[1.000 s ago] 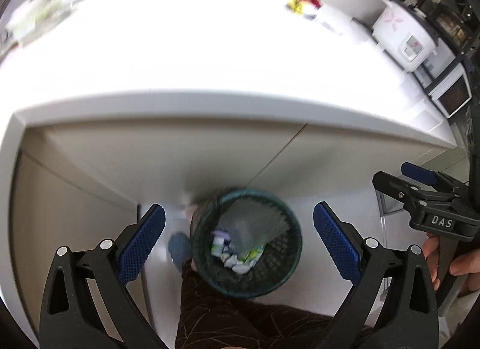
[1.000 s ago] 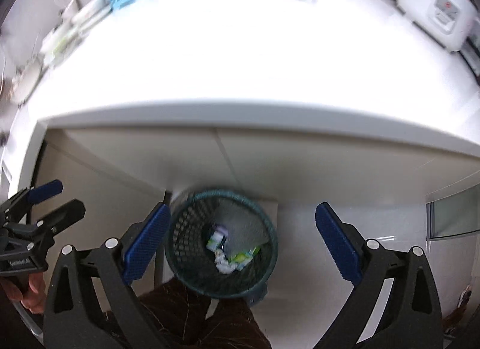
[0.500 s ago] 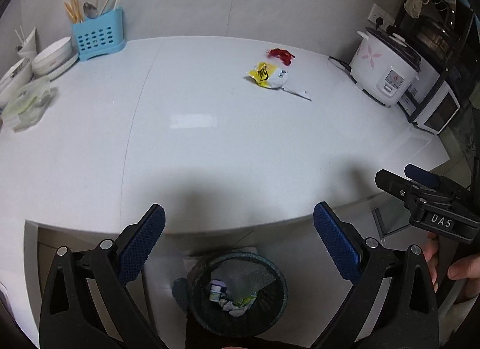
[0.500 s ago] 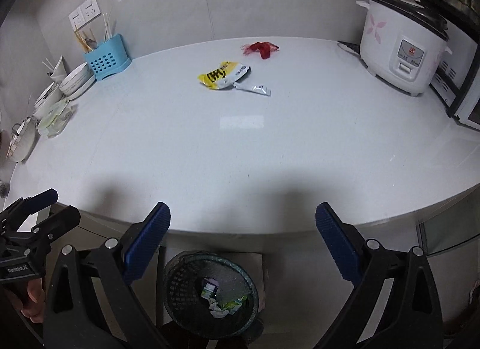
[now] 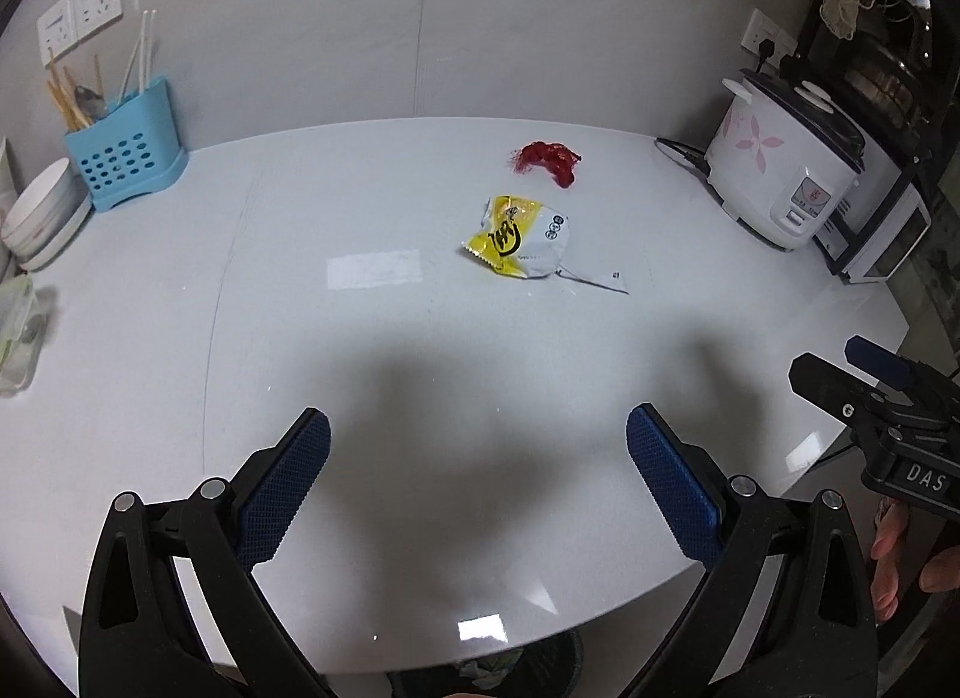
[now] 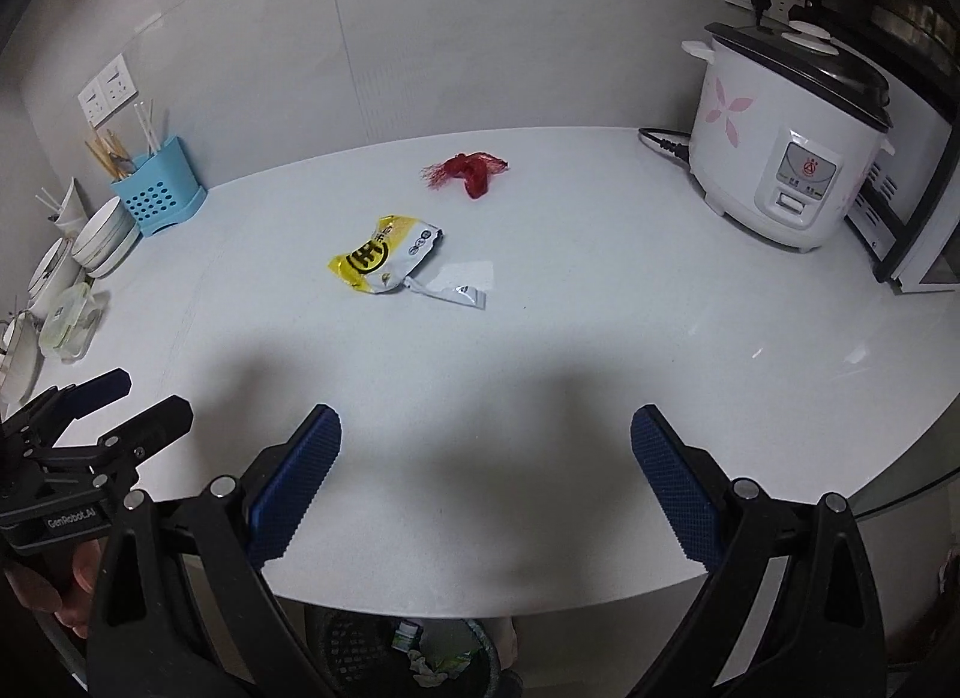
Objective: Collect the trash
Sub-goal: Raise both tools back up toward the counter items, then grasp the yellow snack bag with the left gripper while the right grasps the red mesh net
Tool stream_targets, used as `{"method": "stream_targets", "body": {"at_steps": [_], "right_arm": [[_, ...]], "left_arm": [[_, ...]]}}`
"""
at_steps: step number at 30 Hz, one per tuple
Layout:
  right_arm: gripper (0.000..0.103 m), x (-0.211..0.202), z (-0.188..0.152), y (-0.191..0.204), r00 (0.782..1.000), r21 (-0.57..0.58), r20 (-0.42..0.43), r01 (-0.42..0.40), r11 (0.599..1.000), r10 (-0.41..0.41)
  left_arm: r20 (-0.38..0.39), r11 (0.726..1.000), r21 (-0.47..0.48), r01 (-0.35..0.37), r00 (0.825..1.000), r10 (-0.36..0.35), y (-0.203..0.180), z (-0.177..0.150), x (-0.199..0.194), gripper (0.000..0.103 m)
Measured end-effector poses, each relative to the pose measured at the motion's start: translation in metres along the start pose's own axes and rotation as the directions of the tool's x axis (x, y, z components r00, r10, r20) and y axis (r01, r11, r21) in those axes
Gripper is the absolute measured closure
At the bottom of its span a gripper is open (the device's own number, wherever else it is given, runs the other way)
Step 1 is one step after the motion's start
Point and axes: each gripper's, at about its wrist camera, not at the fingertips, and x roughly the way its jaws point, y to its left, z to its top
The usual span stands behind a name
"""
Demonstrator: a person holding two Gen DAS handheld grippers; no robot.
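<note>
Three pieces of trash lie on the white counter (image 5: pixel 180 338), toward its far middle, and nothing has been picked up yet. Largest thing near them is the rice cooker (image 6: pixel 792 158) at the far right; at the far left stand the blue utensil holder (image 5: pixel 126 158) and a stack of bowls (image 5: pixel 39 218). Below the near edge, the mesh trash bin (image 6: pixel 360 656) shows under the counter with scraps inside. Both the left gripper (image 5: pixel 480 488) and the right gripper (image 6: pixel 486 488) hover over the near counter with jaws spread wide and empty. Of the trash, the yellow snack wrapper (image 6: pixel 384 260) is biggest, the red mesh scrap (image 6: pixel 471 173) lies beyond it, and the small white sachet (image 6: pixel 459 287) touches the wrapper's right side. My guess: the flat sachet could slip from the pads, and a loose pinch on the crinkled wrapper might drop it short of the bin
</note>
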Motion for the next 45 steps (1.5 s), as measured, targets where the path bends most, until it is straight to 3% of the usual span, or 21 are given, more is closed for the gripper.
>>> {"method": "stream_targets", "body": {"at_steps": [12,21,29,32,36,40,45], "right_arm": [[0.010,0.035,0.031,-0.013,0.996,0.072,-0.034,0.080,0.994,-0.078],[0.010,0.054,0.046,-0.023,0.991,0.106,-0.062,0.126,0.986,-0.120],[0.010,0.071,0.059,-0.022,0.988,0.107,-0.076,0.142,0.984,-0.134],[0.010,0.079,0.067,-0.018,0.986,0.083,-0.077,0.151,0.985,-0.144],[0.010,0.089,0.080,-0.012,0.987,0.070,-0.076,0.148,0.986,-0.143],[0.010,0.103,0.095,-0.004,0.988,0.056,-0.077,0.139,0.989,-0.135],[0.010,0.130,0.123,0.014,0.989,0.018,-0.078,0.129,0.991,-0.128]], "left_arm": [[-0.048,0.997,0.050,0.056,0.997,-0.053,-0.004,0.077,0.096,0.006],[-0.103,0.993,0.096,0.075,0.993,-0.065,-0.011,0.102,0.154,0.009],[-0.188,0.987,0.145,0.067,0.981,-0.039,-0.016,0.107,0.192,0.031],[-0.175,0.980,0.191,0.054,0.984,-0.021,-0.022,0.106,0.194,0.040],[-0.183,0.974,0.217,0.063,0.983,-0.023,-0.024,0.107,0.192,0.084],[-0.195,0.982,0.177,0.065,0.980,-0.030,-0.014,0.108,0.189,0.093],[-0.144,0.992,0.124,0.034,0.989,-0.016,0.016,0.116,0.165,0.093]]}}
